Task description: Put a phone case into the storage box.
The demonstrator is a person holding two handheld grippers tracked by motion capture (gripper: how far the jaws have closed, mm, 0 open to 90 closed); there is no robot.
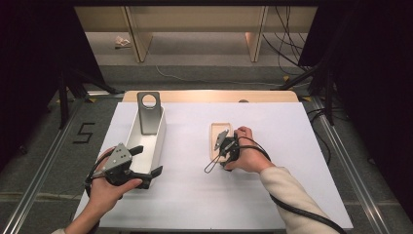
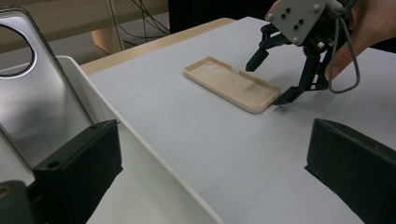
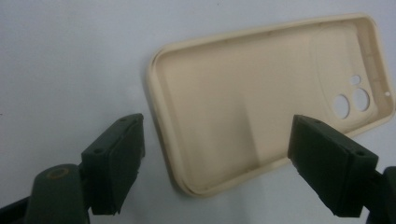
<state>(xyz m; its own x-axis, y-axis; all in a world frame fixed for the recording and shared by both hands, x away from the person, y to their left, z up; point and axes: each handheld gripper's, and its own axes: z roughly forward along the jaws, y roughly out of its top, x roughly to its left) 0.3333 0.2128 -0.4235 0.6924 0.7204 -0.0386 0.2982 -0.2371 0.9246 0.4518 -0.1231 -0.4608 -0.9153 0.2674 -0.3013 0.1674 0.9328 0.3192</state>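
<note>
I am holding the right claw point(image 1: 222, 146) over the near end of the beige phone case point(image 1: 218, 138), which is lying hollow side up on the white table point(image 1: 292, 146), right of the white bin point(image 1: 146, 141). In the right gripper view the claw is standing released, its jaws spread wide: one is sitting over bare table beside the case's long edge, the other is hanging over the case's inside, short of the camera holes. From the left gripper view, one right jaw tip is sitting low at the case's near corner, though I cannot tell whether it is touching, and the other is hanging above the case's rim. The case is lying flat, untouched by anything else.

My left claw point(image 1: 148, 165) is resting released at the near end of the bin, one jaw sitting inside the wall, the other outside over the table. A metal stand point(image 1: 148, 113) with a round hole is leaning in the bin's far end.
</note>
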